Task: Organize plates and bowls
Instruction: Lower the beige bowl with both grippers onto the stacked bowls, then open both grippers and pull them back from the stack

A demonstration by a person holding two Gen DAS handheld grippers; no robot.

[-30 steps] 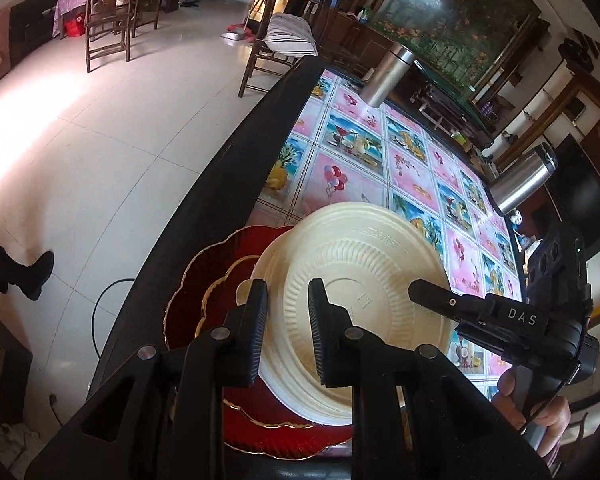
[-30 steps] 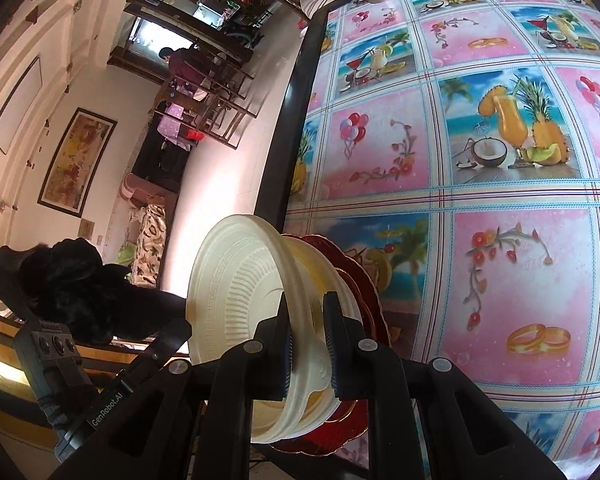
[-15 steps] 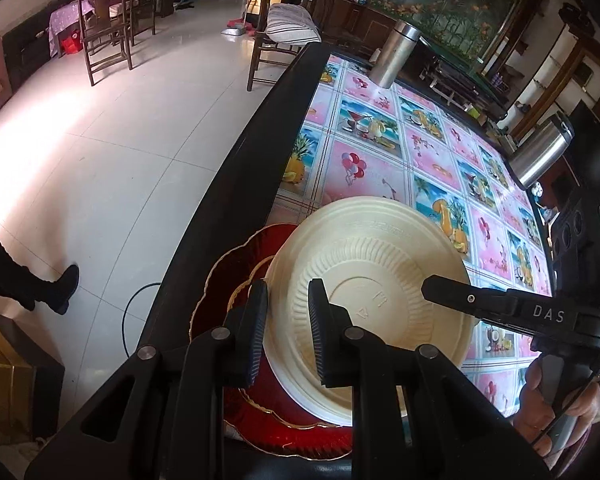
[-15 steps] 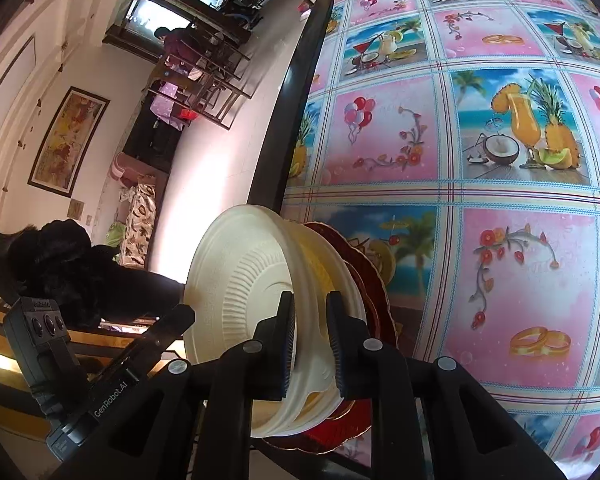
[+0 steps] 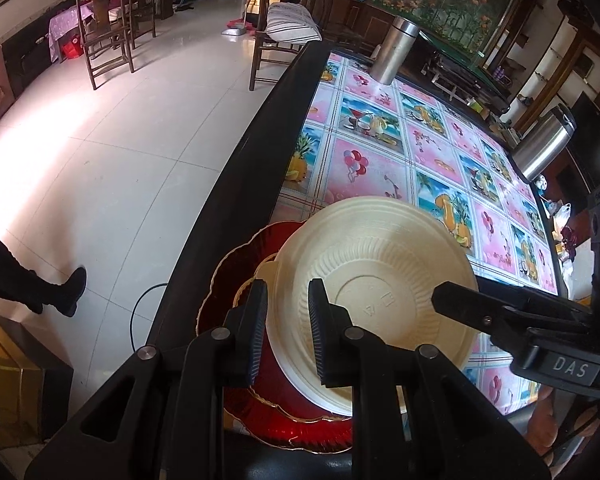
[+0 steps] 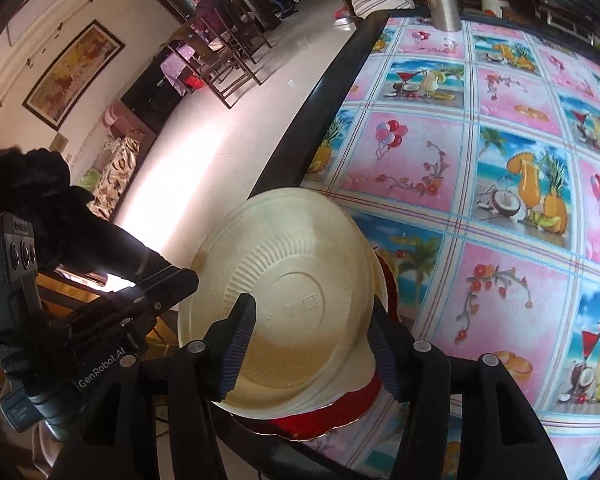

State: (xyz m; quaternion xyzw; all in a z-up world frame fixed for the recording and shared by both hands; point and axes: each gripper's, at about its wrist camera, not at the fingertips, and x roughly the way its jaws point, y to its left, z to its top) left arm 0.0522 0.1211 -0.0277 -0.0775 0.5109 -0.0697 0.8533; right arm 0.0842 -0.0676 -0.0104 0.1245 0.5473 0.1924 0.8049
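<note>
In the left wrist view, low and left of centre, the left claw (image 5: pixel 287 332) is clamped on the near rim of an upturned cream bowl (image 5: pixel 374 280). The bowl sits tilted at lower centre, on cream dishes atop a red plate (image 5: pixel 236 276) at the worktop (image 5: pixel 384 148) edge. At lower right the right claw (image 5: pixel 456 300) reaches in. In the right wrist view its jaws are opening, the bowl (image 6: pixel 284 292) between them, pads clear of it.

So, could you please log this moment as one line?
left gripper: shut on upturned cream paper bowl | right gripper: opening, released | red plate: underneath
</note>
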